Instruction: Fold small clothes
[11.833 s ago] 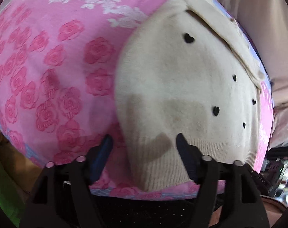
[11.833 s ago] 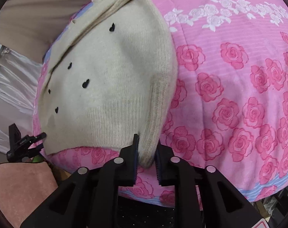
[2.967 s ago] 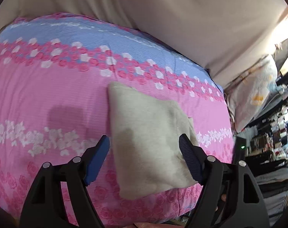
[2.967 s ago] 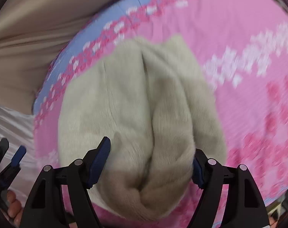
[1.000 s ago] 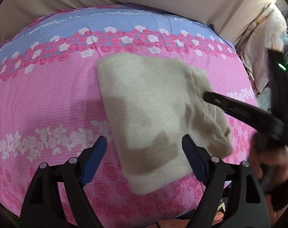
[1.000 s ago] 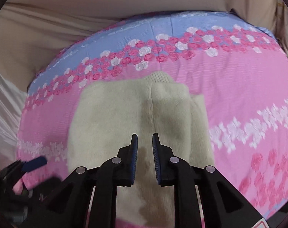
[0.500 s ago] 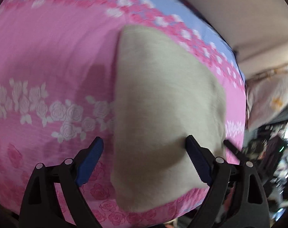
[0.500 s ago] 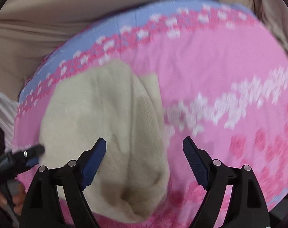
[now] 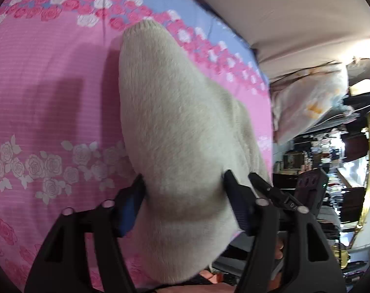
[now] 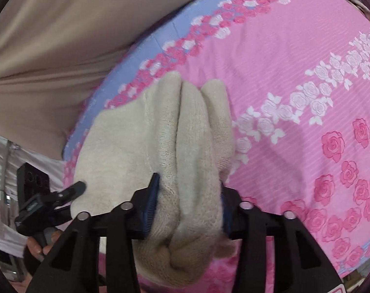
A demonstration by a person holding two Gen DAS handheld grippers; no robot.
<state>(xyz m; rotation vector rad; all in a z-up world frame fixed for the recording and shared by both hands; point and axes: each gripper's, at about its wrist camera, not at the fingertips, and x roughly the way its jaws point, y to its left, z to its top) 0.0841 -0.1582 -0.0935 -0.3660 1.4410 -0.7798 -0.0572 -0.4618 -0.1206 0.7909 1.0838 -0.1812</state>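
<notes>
A cream knitted sweater (image 9: 175, 127), folded into a thick bundle, lies on a pink rose-patterned bedsheet (image 9: 50, 92). My left gripper (image 9: 185, 195) is closed around the bundle's near left end, its jaws pressing into the knit on both sides. In the right wrist view the sweater (image 10: 165, 136) shows as several stacked folds. My right gripper (image 10: 188, 200) is closed around the thick folded right end. The left gripper (image 10: 62, 193) also shows at the left of the right wrist view.
The sheet (image 10: 295, 73) has a blue band with roses along the far edge, against a beige wall (image 10: 62, 24). A pillow (image 9: 312, 97) and cluttered shelves (image 9: 331, 171) lie to the right beyond the bed edge.
Both grippers have moved in and narrowed from wide open to gripping the folded sweater at its two ends.
</notes>
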